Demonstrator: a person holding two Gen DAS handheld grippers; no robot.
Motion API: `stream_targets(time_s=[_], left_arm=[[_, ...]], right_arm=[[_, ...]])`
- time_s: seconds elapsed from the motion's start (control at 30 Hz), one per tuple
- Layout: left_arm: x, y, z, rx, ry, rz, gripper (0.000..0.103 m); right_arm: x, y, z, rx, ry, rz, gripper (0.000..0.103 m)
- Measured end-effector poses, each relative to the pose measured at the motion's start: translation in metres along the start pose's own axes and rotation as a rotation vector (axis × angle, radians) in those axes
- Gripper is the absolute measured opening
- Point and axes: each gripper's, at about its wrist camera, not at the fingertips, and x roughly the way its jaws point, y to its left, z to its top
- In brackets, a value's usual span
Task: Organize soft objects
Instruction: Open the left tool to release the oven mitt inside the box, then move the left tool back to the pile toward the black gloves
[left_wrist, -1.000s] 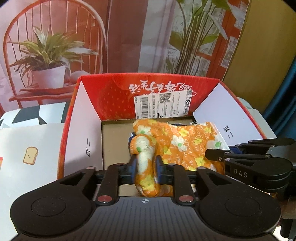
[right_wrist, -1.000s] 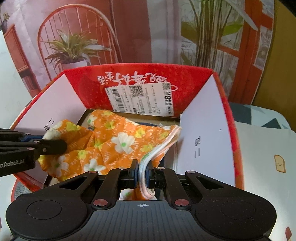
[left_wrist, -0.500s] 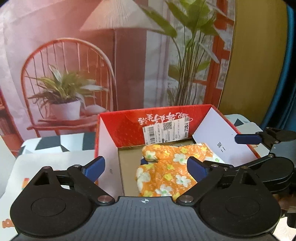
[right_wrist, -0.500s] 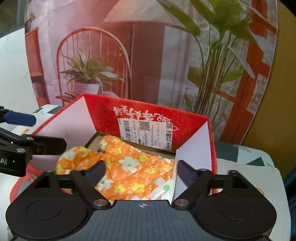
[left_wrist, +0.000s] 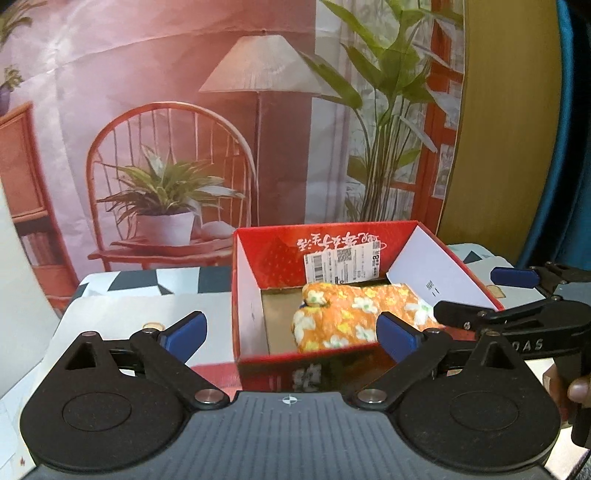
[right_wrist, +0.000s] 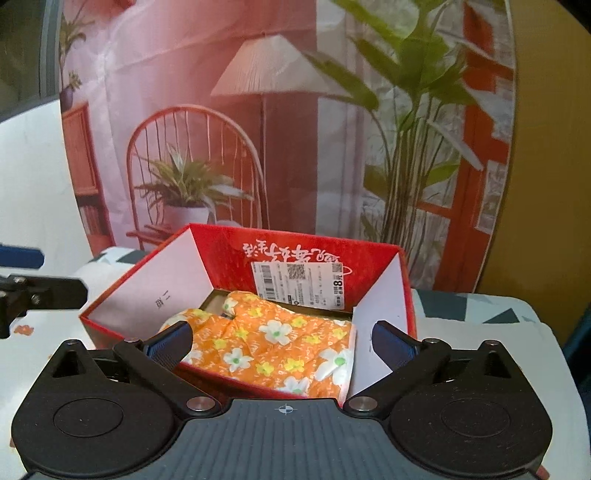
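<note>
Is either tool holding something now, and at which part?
Nothing is held. The left tool and right tool are both open, and the orange flowered cloth lies free in the red cardboard box.

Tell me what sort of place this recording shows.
Likely a staged tabletop, not a real room: the chair, lamp and plants are a wrinkled printed backdrop behind a red cardboard box on a geometric-patterned tablecloth.

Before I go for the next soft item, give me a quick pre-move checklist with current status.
1. Left claw open, holding nothing: ok.
2. Right claw open, holding nothing: ok.
3. Orange floral cloth inside the red box: ok.
4. Cloth fully below the rim: not ok; in the right wrist view one corner seems to lap over the near edge.
5. Both claws clear of the box walls: ok.
6. Next soft item located: cannot tell; none shows outside the box.
</note>
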Motion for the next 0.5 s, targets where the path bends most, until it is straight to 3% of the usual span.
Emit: stream_targets(time_s=[0.23,0.5], left_arm=[[-0.037,-0.006,-0.033,0.024,-0.034,0.019,0.099],[-0.062,-0.007,-0.073,-0.016,-0.030,0.010,0.099]], right_arm=[[-0.034,0.009,-0.025,0.008,-0.030,0.059,0.103],[-0.064,0.018,-0.066,0.048,-0.018,0.104,0.103]])
